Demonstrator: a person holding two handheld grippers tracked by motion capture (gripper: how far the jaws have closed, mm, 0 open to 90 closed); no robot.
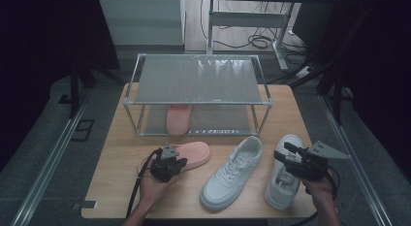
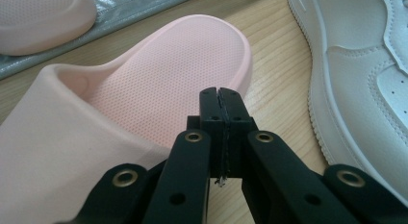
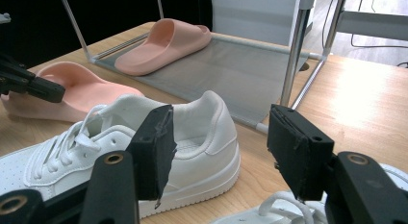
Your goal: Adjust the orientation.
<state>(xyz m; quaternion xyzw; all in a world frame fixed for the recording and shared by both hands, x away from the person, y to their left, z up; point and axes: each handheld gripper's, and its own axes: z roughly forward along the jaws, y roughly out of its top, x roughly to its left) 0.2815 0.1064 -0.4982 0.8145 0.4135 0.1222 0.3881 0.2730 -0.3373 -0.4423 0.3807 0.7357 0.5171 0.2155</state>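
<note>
On the wooden table (image 1: 116, 187), near its front edge, lies a pink foam slide sandal (image 1: 191, 155), sole down, heel end toward the middle of the table. Left gripper (image 1: 167, 167) sits directly over the sandal's strap end; in the left gripper view its two black jaws are pressed flat together with nothing between them, their tips just above the dotted footbed of the sandal (image 2: 163, 89). Whether the tips touch the footbed cannot be told.

Second pink slide sandal (image 1: 178, 118) rests on the lower grey mesh shelf of the metal-framed shoe rack (image 1: 198, 80) at the back of the table; upper shelf bare.

Two white lace-up leather sneakers on the table to the right of the near sandal: one (image 1: 233, 171) lying at an angle between the grippers, the other (image 1: 283, 180) partly under the right gripper (image 1: 286, 154). Right gripper's jaws stand wide apart, holding nothing; in the right gripper view the heel of the middle sneaker (image 3: 192, 137) shows between them, farther off.
</note>
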